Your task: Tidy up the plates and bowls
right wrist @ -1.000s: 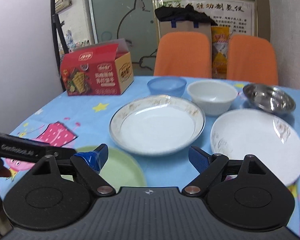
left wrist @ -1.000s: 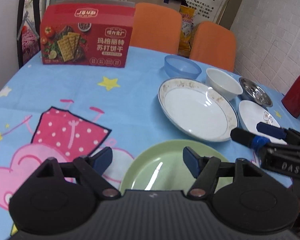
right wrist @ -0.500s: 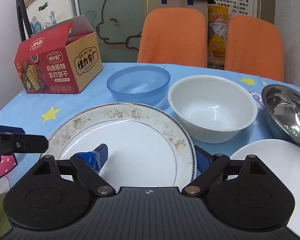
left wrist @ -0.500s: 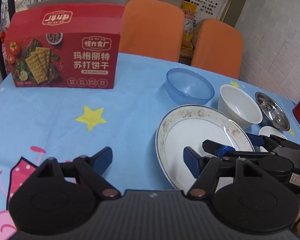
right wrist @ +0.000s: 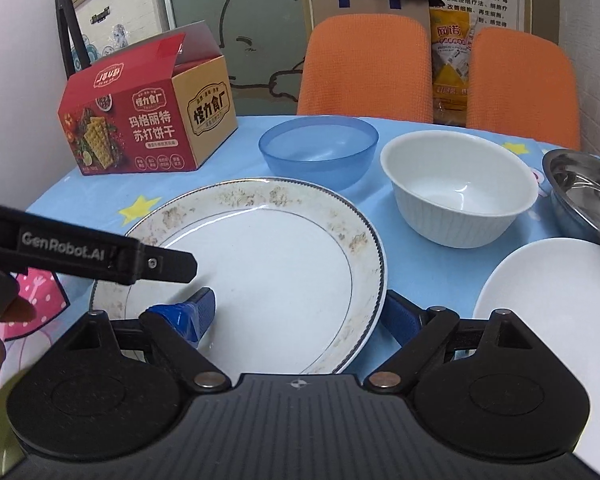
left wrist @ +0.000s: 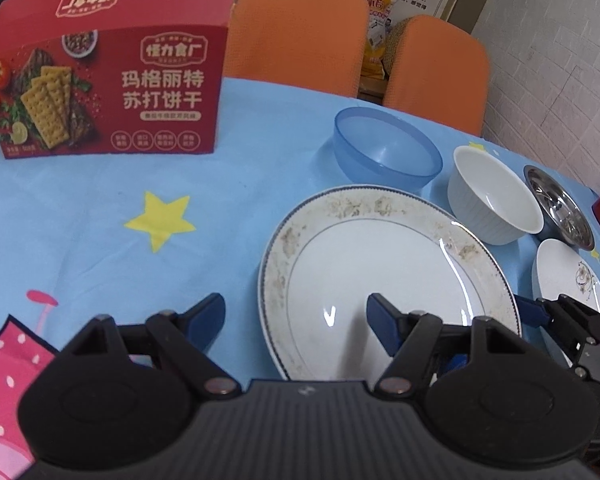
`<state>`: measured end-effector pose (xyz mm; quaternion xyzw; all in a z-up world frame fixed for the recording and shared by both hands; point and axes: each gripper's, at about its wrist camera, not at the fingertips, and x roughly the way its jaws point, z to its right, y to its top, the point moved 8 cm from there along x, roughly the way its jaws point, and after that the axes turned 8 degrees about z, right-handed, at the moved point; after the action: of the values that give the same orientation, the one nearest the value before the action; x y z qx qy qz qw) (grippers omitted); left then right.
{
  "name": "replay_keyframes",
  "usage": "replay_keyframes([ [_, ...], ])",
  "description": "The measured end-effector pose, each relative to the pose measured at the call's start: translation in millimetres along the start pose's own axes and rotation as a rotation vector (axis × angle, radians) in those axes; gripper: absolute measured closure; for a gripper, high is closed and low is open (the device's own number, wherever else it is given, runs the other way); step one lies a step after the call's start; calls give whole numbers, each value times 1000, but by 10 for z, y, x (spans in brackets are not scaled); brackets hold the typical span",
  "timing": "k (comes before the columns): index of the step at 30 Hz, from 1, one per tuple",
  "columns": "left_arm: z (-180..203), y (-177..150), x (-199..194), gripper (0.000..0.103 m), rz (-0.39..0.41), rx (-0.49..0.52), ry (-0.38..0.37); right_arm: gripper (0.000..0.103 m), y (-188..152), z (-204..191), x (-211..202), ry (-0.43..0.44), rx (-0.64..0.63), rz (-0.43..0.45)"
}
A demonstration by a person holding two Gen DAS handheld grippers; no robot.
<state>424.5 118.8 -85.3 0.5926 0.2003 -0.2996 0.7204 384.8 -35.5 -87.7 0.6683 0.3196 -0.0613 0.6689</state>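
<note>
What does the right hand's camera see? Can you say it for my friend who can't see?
The open right gripper straddles the right rim of a big white plate on a blue tablecloth. Behind sit a blue bowl, white bowl and red cracker box.

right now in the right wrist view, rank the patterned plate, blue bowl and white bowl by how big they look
1. patterned plate, clearly the largest, though it is also nearest.
2. white bowl
3. blue bowl
The two bowls look close in size; the blue one sits farther back, so that order is unsure.
</note>
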Motion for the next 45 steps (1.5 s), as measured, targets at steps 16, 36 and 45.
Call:
replay_keyframes([
  [16, 233, -7, 47, 50, 24, 78, 47, 22, 36, -66, 63, -6, -9, 3],
  [36, 461, -422, -1355, 51, 136, 123, 27, 22, -11, -562, -1202, -14, 11, 154],
  [45, 242, -1078, -1514, 51, 78, 93, 69, 22, -605, -875, -1348, 13, 42, 76],
])
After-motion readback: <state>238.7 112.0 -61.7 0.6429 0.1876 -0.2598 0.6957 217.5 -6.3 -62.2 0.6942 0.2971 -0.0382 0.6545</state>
